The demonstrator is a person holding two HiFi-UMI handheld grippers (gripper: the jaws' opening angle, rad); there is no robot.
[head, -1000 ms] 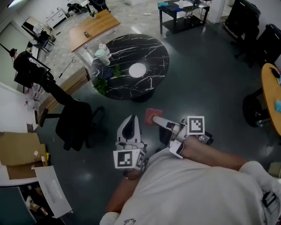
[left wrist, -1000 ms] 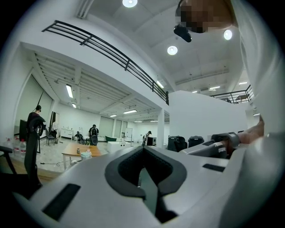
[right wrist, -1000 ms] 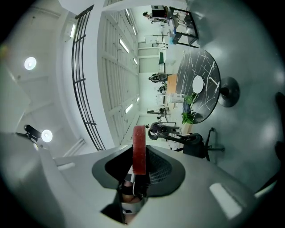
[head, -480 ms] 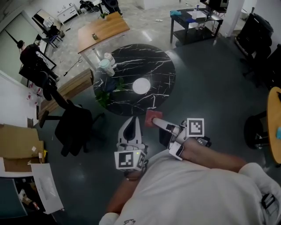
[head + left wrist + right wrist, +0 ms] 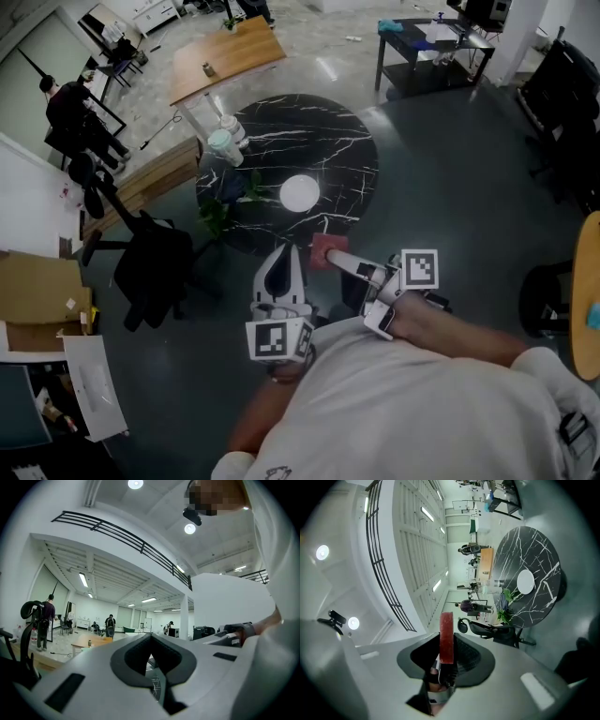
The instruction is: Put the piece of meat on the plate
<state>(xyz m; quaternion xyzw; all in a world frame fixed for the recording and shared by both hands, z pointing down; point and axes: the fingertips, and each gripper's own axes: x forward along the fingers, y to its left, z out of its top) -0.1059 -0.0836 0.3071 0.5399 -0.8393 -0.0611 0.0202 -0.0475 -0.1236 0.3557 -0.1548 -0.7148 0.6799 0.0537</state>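
1. The piece of meat [image 5: 446, 636], a red slab, stands edge-on between the jaws of the right gripper [image 5: 337, 258]. The jaws are partly open and clamped on its lower end, and the rest sticks out past the tips.
2. The left gripper [image 5: 280, 259] has its jaws together with nothing between them. It sits just beside the right gripper and points the same way.
3. The plate [image 5: 299, 193] is white and bare, out ahead of the right jaws and slightly to their left. It lies on the round black marble table [image 5: 328, 131], on the near half.
4. Progress: the pick is done. Step 2, the place, is not done: the meat is in the air, short of the table edge and well apart from the plate.
5. What is left, by my read: close the gap to the table, bring the jaws over the plate, lower, release.
6. Around the plate, left of the jaw line: a leafy plant [image 5: 228, 195] at the table edge and some pale cups [image 5: 223, 141] further out. Both are apart from the plate.
7. Further left of the left jaws is a black office chair [image 5: 150, 267]. Far ahead are a wooden table [image 5: 225, 56] and a black cart [image 5: 427, 42].
8. Nothing stands between the jaws and the plate. The plant is the nearest thing to clip, and only if the approach drifts left.
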